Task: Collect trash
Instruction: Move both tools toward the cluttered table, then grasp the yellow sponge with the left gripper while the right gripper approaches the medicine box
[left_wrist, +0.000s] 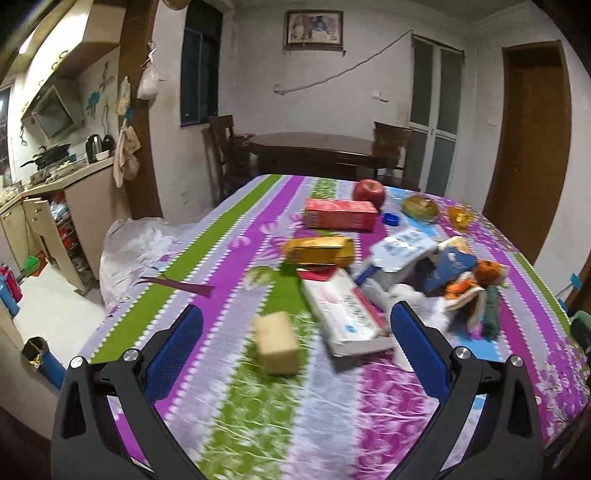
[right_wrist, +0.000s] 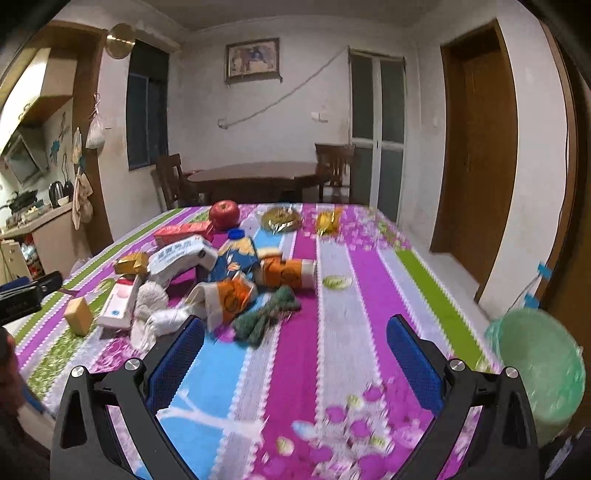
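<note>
Both tongs hang released and empty above the striped purple, green and white tablecloth (left_wrist: 229, 417). Between the spread jaws of the left gripper (left_wrist: 295, 334) lies a tan rectangular block (left_wrist: 277, 343), with a flattened white and red carton (left_wrist: 345, 314) just beside it. The right gripper (right_wrist: 295, 338) faces a heap of crushed cartons (right_wrist: 229, 291), near a green scrubbing tangle (right_wrist: 266, 314). A green-lined round bin (right_wrist: 539, 365) stands beside the table's right edge.

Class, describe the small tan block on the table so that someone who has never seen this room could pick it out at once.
Start at the striped tablecloth, at the edge nearest the left gripper. The tan block lies on a green stripe, just left of the white and red packet. Unlike the printed cartons and wrappers around it, it is a plain block with no label.
</note>
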